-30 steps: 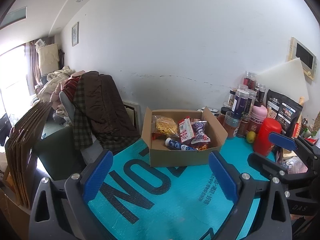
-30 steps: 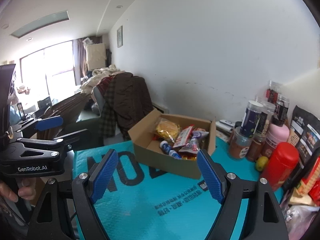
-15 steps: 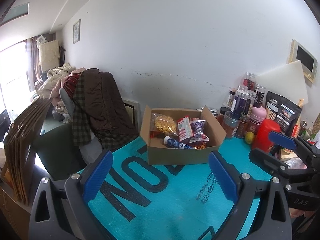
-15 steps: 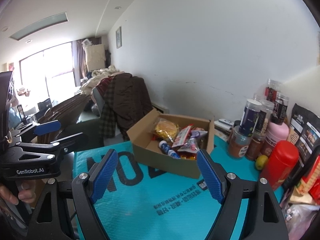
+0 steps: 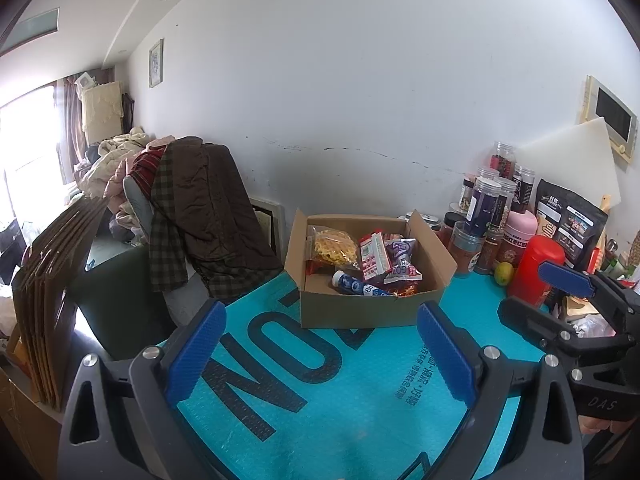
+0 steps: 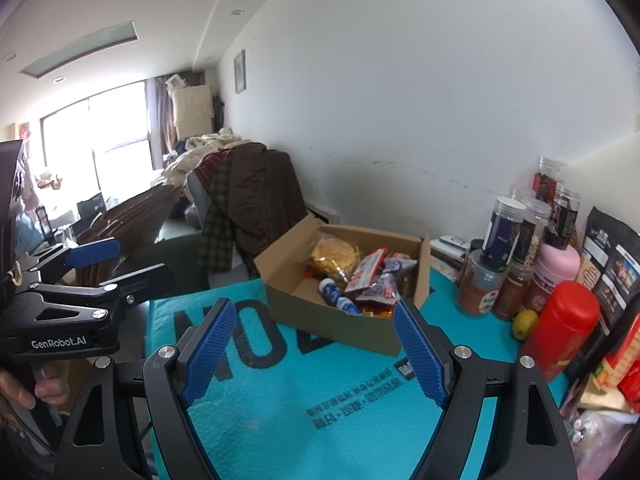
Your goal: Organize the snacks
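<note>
Left gripper (image 5: 320, 344) and right gripper (image 6: 316, 340): jaws spread wide, nothing between the pads. Cardboard box (image 5: 372, 312) of snacks (image 5: 376, 260) just beyond both sets of jaws, on teal mat (image 5: 340, 400).

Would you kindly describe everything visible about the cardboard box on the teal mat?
The cardboard box is a low brown corrugated carton, open at the top, flaps standing up. It sits flat on the teal mat, near the white wall, with jars to its right. Inside lie snack packets: a clear bag of yellow snacks, a red-and-white packet, a purple packet and a blue-and-white tube. Neither gripper touches it.
</note>
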Demonstrator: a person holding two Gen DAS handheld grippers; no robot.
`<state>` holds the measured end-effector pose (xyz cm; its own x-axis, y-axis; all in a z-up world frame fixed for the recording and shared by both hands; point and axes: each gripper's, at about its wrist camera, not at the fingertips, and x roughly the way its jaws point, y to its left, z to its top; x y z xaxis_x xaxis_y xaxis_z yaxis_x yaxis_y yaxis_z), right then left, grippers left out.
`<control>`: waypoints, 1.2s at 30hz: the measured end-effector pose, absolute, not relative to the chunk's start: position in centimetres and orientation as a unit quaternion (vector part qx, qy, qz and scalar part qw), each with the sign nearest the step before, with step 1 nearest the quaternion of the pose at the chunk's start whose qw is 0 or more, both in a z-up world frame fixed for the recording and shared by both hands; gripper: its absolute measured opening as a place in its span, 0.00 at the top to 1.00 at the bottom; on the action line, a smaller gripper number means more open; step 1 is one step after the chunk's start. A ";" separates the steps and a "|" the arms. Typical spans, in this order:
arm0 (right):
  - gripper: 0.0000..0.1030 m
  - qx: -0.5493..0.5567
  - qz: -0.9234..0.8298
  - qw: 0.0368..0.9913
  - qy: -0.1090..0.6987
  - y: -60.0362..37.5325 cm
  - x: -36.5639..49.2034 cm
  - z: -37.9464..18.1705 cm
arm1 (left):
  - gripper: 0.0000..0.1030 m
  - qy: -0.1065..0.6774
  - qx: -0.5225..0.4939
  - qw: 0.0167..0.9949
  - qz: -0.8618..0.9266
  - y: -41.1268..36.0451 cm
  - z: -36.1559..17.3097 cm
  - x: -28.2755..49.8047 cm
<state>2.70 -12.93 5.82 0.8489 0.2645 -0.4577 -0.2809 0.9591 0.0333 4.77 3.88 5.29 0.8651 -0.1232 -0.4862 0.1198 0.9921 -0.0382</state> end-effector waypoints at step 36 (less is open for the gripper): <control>0.17 -0.011 0.117 0.962 0.248 -13.8 3.4 5.5 | 0.05 0.266 0.026 0.963 -0.044 2.6 4.7 5.4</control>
